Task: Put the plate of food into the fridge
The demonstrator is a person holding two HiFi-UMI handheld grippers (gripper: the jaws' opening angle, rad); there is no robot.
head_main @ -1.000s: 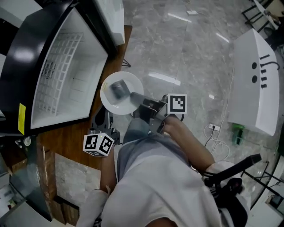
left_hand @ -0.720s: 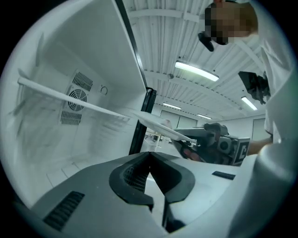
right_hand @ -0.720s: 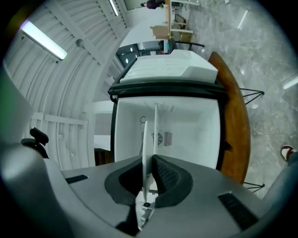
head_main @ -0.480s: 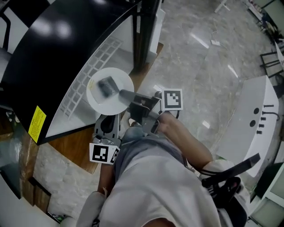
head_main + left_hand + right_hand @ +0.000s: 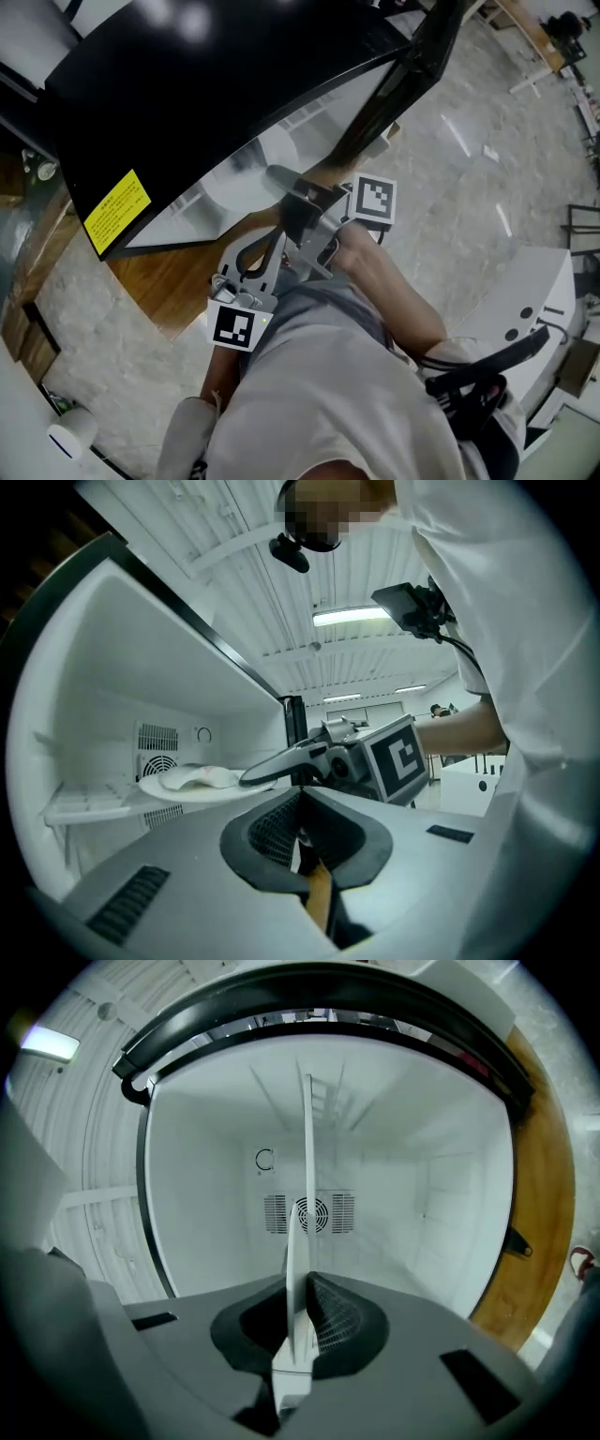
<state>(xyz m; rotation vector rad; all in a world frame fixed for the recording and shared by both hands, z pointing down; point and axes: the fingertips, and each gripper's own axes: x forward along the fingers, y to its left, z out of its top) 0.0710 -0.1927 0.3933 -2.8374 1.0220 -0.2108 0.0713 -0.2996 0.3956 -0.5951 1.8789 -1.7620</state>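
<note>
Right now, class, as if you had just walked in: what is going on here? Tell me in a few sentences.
A person stands at an open fridge with a gripper in each hand. The right gripper is shut on the rim of a white plate with food on it and holds it inside the fridge's white compartment. Whether the plate rests on a shelf cannot be told. The left gripper is shut and empty, beside it.

Right gripper (image 5: pixel 281 180) reaches into open black fridge (image 5: pixel 187 84), plate (image 5: pixel 239 178) at its tip mostly hidden under fridge edge. Left gripper (image 5: pixel 258 258) nearer, above wooden board (image 5: pixel 169 281). Yellow label (image 5: pixel 116 211) at left.
</note>
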